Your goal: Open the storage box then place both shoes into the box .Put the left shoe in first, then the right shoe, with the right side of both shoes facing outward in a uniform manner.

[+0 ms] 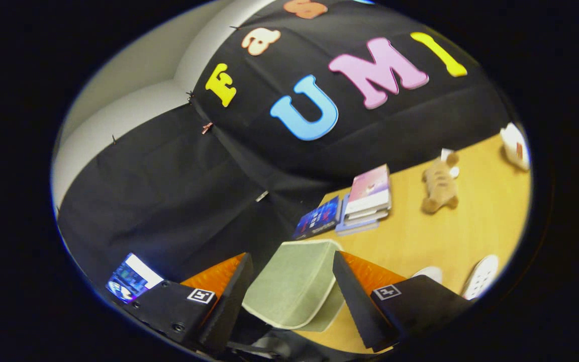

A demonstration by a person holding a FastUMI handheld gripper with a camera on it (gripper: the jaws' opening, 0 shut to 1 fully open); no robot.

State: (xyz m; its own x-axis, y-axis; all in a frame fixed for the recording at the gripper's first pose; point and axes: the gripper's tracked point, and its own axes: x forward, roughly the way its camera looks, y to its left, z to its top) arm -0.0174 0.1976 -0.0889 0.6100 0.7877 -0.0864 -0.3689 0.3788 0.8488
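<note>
Matt, cloth-like box flap; smooth wooden table; plush toy; perhaps glossy books.

Wooden table: books, plush toy, shoes.

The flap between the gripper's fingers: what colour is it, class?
Pale grey-green with a lighter cream edge, the flap sits clamped by the gripper in the gripper view.
</note>
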